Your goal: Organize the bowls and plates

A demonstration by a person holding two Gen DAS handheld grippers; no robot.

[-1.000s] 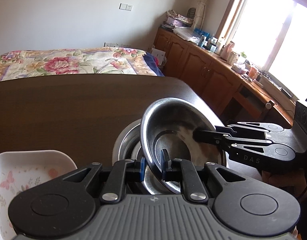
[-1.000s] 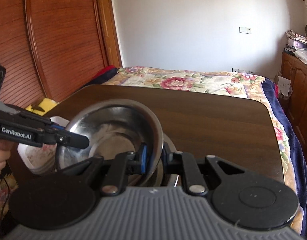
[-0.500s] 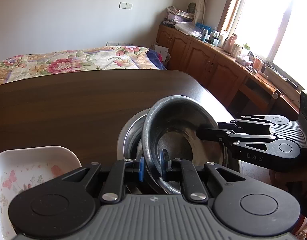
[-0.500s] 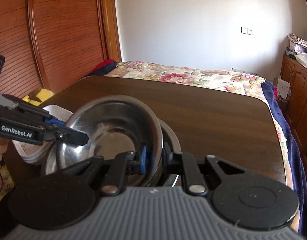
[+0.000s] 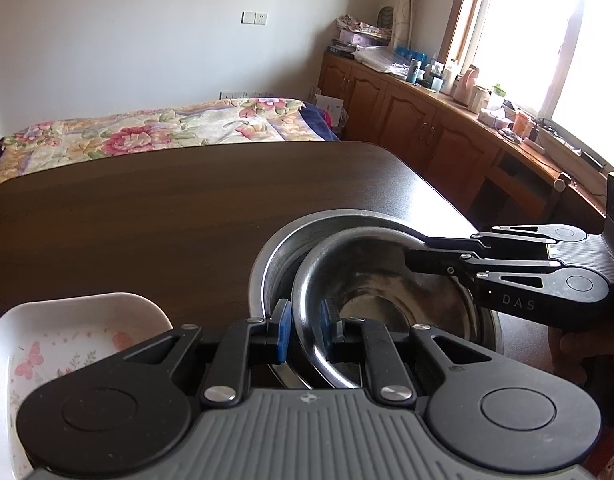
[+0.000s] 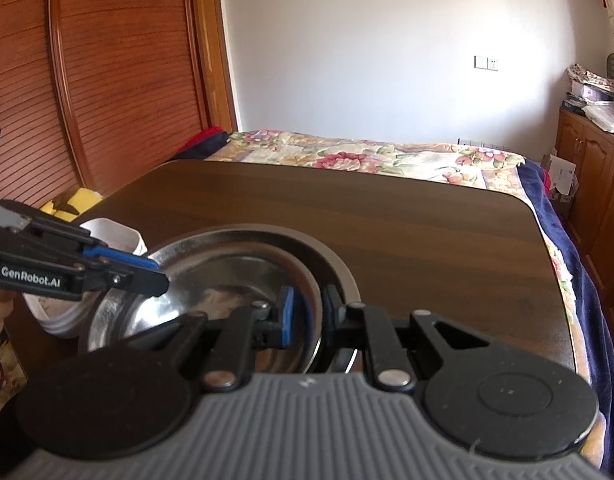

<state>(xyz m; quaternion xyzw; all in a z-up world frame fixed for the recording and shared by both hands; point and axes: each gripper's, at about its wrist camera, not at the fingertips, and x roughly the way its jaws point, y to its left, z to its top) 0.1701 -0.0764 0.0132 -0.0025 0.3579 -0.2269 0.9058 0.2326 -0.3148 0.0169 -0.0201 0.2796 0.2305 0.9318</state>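
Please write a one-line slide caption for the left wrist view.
Both grippers hold a steel bowl inside a larger one.

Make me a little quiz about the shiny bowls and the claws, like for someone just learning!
1. True or false: the small steel bowl sits inside the big steel bowl.
2. Which claws straddle the small bowl's rim? A) the left claw only B) the right claw only C) both
3. Fill in: the white dish beside the bowls has pink ____ printed on it.

Key: 1 true; 2 C; 3 butterflies.
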